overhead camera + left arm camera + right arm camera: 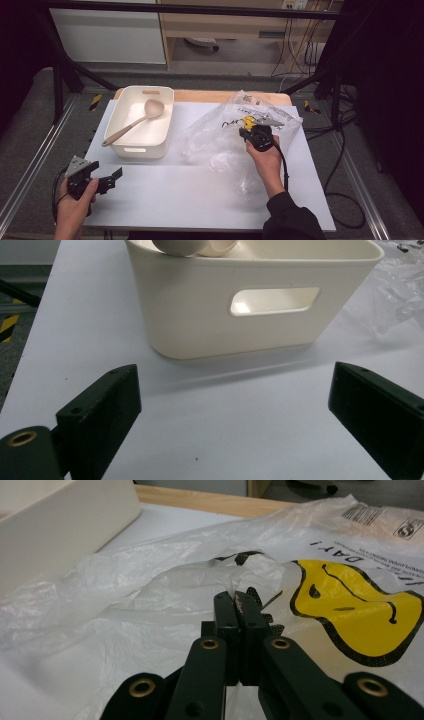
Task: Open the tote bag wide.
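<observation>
My right gripper point(239, 600) pinches the clear plastic bag point(165, 595); my left gripper point(232, 405) stands wide open near the cream bin point(200, 315).

White board point(165, 192) laid over wooden tabletop point(210, 95); wood strip seen along far edge only. Cream bin point(140, 122) stood on board, far left, handle cutout facing near side. Clear plastic bag point(225, 140) with yellow print spread crumpled over board's right half, just beside bin; part of it apparently lifted off surface. Near half of board left bare.
</observation>
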